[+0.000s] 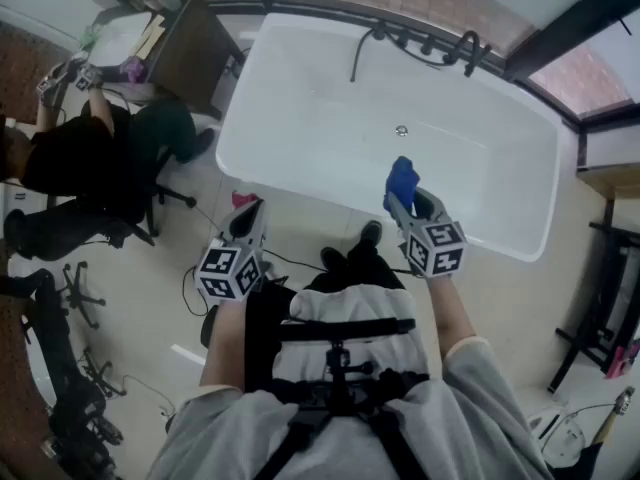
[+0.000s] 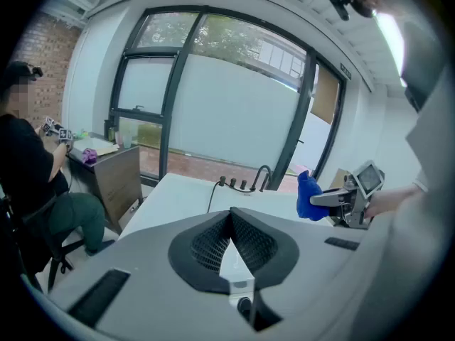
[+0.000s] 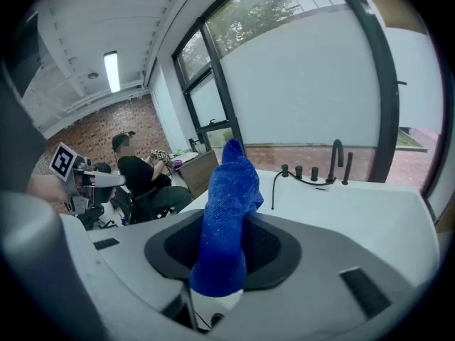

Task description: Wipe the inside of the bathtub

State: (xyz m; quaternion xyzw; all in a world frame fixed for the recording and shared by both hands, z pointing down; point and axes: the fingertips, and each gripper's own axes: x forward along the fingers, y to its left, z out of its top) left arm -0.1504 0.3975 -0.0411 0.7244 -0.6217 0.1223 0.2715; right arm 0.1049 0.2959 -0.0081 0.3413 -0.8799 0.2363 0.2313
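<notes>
A white bathtub (image 1: 300,118) lies ahead in the head view, with a drain (image 1: 401,130) in its floor and black taps (image 1: 440,48) on its far rim. My right gripper (image 1: 403,196) is shut on a blue cloth (image 1: 402,177), held above the tub's near rim. In the right gripper view the blue cloth (image 3: 226,219) stands up between the jaws, the bathtub (image 3: 370,219) beyond. My left gripper (image 1: 247,220) hangs over the floor, left of the tub and outside it; its jaws are shut with nothing between them. In the left gripper view I see the blue cloth (image 2: 308,196) at right.
A person in black (image 1: 70,158) sits on a chair at a desk (image 1: 190,48) left of the tub. Cables (image 1: 200,288) run over the tiled floor by my feet. A dark stand (image 1: 600,308) is at the right. Windows back the tub.
</notes>
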